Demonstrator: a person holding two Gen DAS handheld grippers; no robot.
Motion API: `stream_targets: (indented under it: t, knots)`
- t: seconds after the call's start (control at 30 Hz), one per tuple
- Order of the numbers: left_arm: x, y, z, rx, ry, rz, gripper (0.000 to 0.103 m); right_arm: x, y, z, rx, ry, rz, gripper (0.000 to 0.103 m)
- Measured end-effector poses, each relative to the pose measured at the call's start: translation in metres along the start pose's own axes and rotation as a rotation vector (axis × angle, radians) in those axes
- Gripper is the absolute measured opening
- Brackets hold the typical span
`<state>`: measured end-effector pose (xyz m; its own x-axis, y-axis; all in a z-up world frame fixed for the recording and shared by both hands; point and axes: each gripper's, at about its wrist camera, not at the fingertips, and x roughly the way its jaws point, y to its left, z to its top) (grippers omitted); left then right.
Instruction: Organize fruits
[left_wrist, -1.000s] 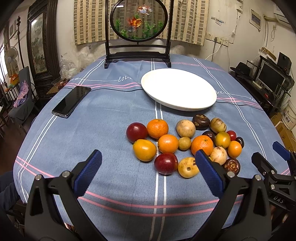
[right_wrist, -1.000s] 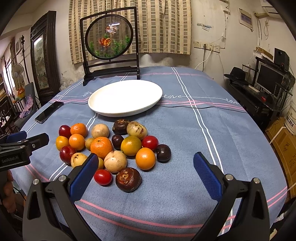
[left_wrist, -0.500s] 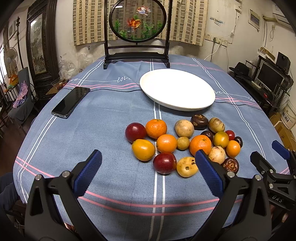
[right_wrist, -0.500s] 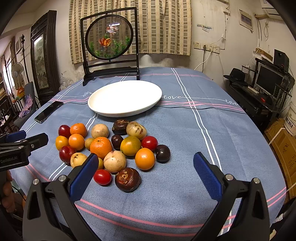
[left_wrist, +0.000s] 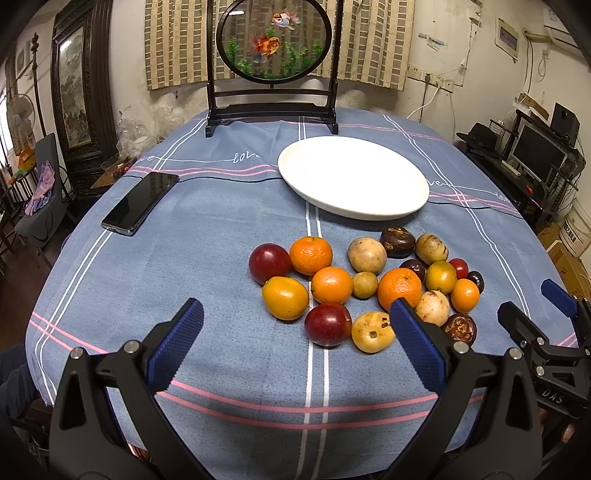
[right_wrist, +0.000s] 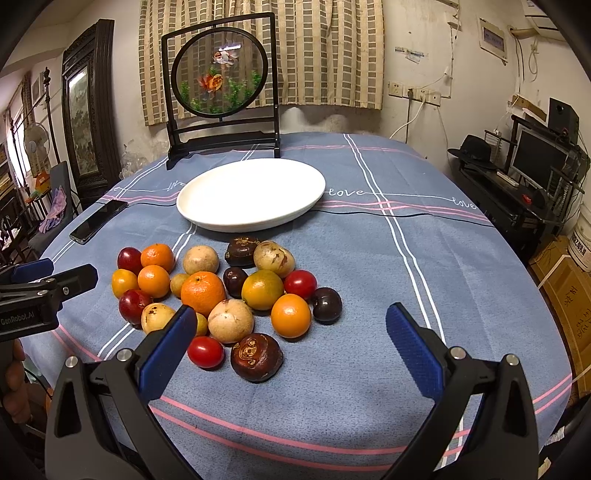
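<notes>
A cluster of several fruits lies on the blue tablecloth: oranges (left_wrist: 310, 255) (right_wrist: 202, 293), red plums (left_wrist: 327, 324) (right_wrist: 129, 259), a yellow fruit (left_wrist: 285, 297), tan round fruits (right_wrist: 230, 320), dark brown fruits (right_wrist: 256, 356) and cherry tomatoes (right_wrist: 205, 352). An empty white plate (left_wrist: 352, 181) (right_wrist: 251, 194) sits beyond the cluster. My left gripper (left_wrist: 295, 347) is open and empty, held just short of the fruits' near left side. My right gripper (right_wrist: 290, 347) is open and empty, at the cluster's near right side.
A black phone (left_wrist: 140, 202) (right_wrist: 98, 221) lies at the left of the table. A framed goldfish screen (left_wrist: 272, 64) (right_wrist: 221, 88) stands at the table's far edge. A computer desk (right_wrist: 524, 184) is off to the right. The table edge is close below both grippers.
Both grippers have drifted slightly forward toward the fruits; the fruits and plate have not moved. Both stay open.
</notes>
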<state>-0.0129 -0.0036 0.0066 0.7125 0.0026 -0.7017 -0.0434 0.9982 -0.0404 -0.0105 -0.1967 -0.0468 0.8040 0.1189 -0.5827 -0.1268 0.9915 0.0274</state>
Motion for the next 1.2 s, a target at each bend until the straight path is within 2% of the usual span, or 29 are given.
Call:
stream_targets:
  t: [0.97, 1.2]
  knots:
    - [0.002, 0.0, -0.001, 0.002, 0.005, 0.003, 0.101, 0.002, -0.001, 0.001, 0.004, 0.007, -0.003, 0.102]
    - [0.01, 0.014, -0.006, 0.024, 0.008, 0.024, 0.101, 0.002, -0.01, -0.007, -0.025, -0.001, 0.013, 0.102]
